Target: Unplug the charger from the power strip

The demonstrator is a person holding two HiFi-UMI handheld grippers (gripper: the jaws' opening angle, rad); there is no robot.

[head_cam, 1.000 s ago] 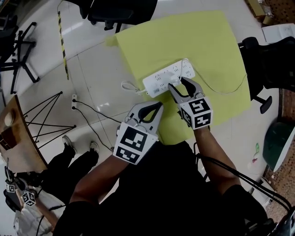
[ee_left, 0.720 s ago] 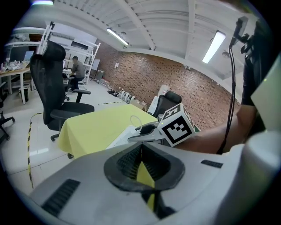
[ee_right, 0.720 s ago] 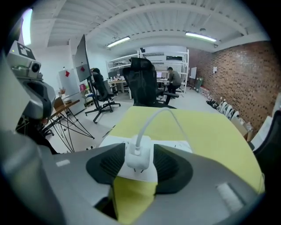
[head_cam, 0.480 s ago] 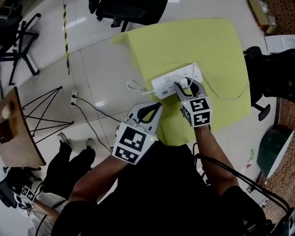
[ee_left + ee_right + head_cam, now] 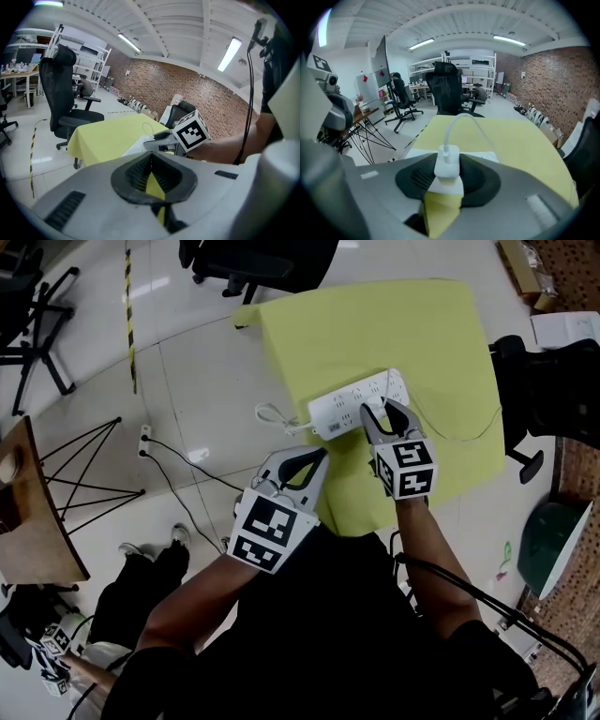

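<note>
Hovering near the table's front edge, the left gripper [image 5: 320, 457] is pinched together on nothing. The power strip [image 5: 339, 411] lies loose on the yellow cloth [image 5: 375, 324]. Its charger [image 5: 447, 164] stands plugged in, and the right gripper [image 5: 380, 408] has just closed its 2 jaws onto it. Unbraced, the strip could lift with the pull.

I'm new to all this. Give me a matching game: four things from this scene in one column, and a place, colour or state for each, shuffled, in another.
1 charger
2 power strip
3 left hand-held gripper
4 office chair

A black, beyond the far edge of the yellow cloth
B jaws together, nothing held
C lying on the yellow cloth
D white, between the jaws of the right hand-held gripper

Pairs: 1-D, 2-C, 3-B, 4-A. The right jaws have just been closing on the charger.
</note>
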